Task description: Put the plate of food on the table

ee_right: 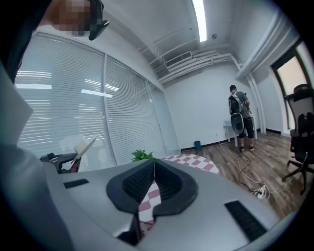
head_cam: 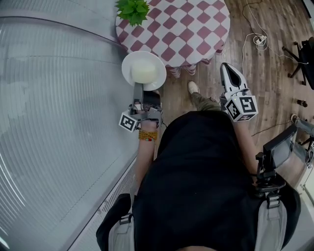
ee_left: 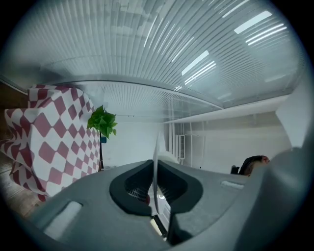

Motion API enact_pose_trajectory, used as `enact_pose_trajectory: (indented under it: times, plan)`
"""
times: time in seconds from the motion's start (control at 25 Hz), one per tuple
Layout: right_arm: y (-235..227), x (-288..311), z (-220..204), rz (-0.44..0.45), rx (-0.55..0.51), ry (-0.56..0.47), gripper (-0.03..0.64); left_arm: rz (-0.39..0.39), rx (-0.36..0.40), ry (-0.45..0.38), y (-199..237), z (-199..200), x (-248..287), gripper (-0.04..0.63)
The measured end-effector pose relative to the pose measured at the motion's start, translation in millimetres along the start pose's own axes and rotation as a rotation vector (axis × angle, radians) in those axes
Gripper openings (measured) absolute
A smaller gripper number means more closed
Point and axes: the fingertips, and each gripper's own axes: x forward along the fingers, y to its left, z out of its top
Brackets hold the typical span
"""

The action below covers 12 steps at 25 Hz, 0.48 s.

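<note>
Looking down past the black shirt [head_cam: 196,171], I see my left gripper [head_cam: 139,89] clamped tight on the near rim of the white plate [head_cam: 126,66], the thin edge pinched between its jaws. The plate carries a pale mound of food [head_cam: 144,72]. It hangs tilted in the air just beside the near edge of the round desk [head_cam: 186,34] with the red-and-white checked cloth, not set on it. My right gripper [head_cam: 226,68] hangs over the wooden floor [head_cam: 265,73], jaws pressed together on nothing. Farther back, a green potted plant [head_cam: 133,10] stands on the desk.
</note>
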Motion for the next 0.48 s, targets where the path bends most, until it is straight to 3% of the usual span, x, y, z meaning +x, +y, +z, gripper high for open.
enact_pose_trajectory:
  times: [0.16,0.36,0.48]
  plan:
    - [-17,-7,-1,-0.074,0.024,-0.014,0.011,-0.028,-0.022,0.076,4,-13,43,0.015]
    - [-71,-21,-17,-0.149,0.066,-0.018,0.011,-0.042,-0.044,0.158,29,-68,98,0.015]
    - [-89,-16,-16,-0.189,0.098,0.001,0.011,-0.041,-0.051,0.206,36,-79,141,0.015]
